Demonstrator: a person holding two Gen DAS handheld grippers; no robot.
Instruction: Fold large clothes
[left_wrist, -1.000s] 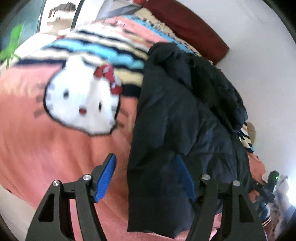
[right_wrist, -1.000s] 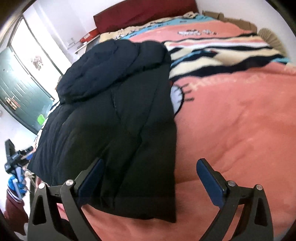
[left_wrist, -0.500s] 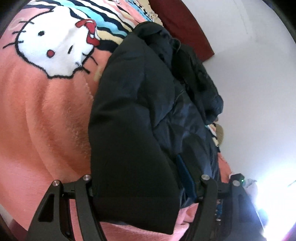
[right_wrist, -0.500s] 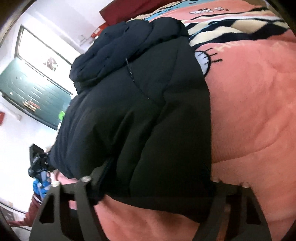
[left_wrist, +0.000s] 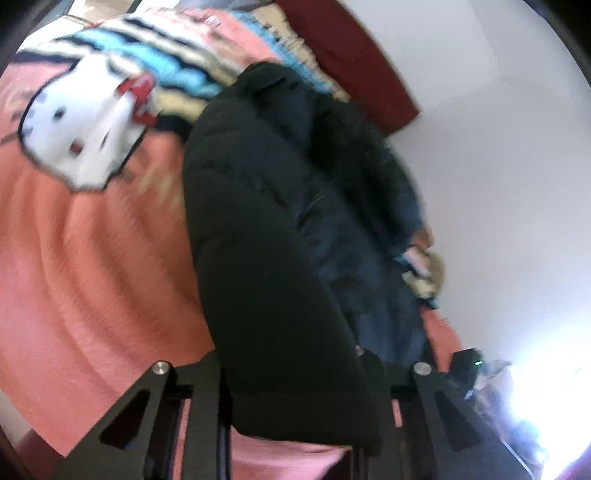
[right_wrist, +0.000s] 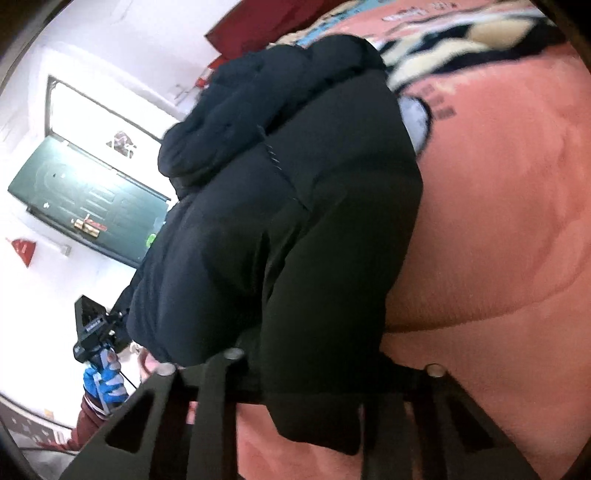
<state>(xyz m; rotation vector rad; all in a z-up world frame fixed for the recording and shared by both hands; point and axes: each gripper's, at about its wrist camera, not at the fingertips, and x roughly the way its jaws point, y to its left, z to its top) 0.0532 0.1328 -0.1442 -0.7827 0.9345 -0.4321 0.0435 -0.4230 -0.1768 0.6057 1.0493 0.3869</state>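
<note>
Here, the dark navy padded puffer jacket (left_wrist: 280, 236) fills the middle of both wrist views, and its near hem sits right between your fingers. Your left gripper (left_wrist: 291, 384) has its two black arms pressed against either side of the hem fold at the bottom centre of the frame, clamped on the fabric. Your right gripper (right_wrist: 314, 384) does the same at the lower middle of its view, its arms sunk into the hem so the pads are hidden.

The jacket's long axis runs from the grippers away toward the top of each frame, hem nearest you and the bunched hood end farthest, close to the dark red headboard (left_wrist: 351, 55).

Under it lies the coral pink fleece blanket (left_wrist: 92, 277) with a white cartoon cat face (left_wrist: 81, 125) at the left view's upper left and blue, cream and black stripes beyond. In the right view, a green door (right_wrist: 85, 206) stands at the left, and below it a blue-gloved hand (right_wrist: 105, 384) holds a black device.
</note>
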